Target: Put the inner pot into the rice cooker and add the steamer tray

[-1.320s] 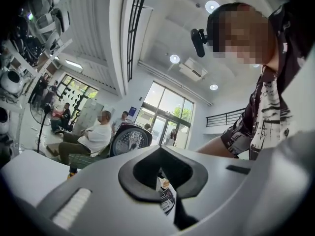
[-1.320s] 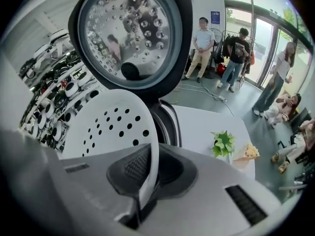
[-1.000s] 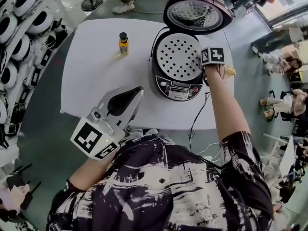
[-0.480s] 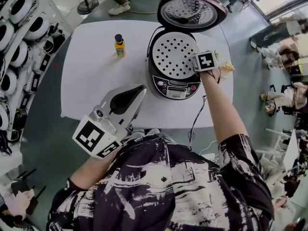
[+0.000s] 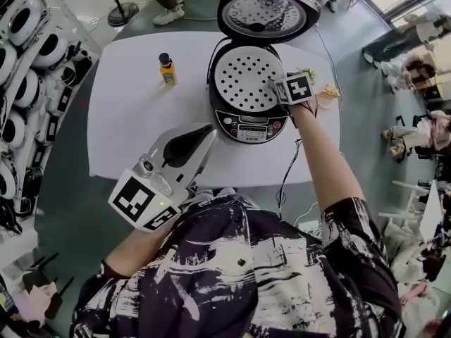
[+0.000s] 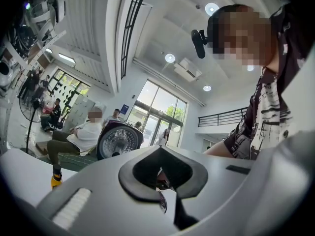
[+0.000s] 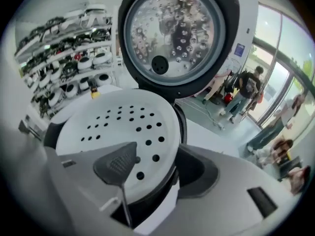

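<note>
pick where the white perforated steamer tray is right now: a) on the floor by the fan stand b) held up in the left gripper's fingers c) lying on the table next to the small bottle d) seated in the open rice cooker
d: the steamer tray sits flat in the mouth of the rice cooker below its raised lid, while the bottle stands alone on the table.

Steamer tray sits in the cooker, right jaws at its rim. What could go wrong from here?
1. The right gripper has just been opening its jaws, but the rim of the steamer tray is between them; pulling away crooked could snag and tilt it.
2. The open lid stands just behind the gripper; a forward lift could knock it.
</note>
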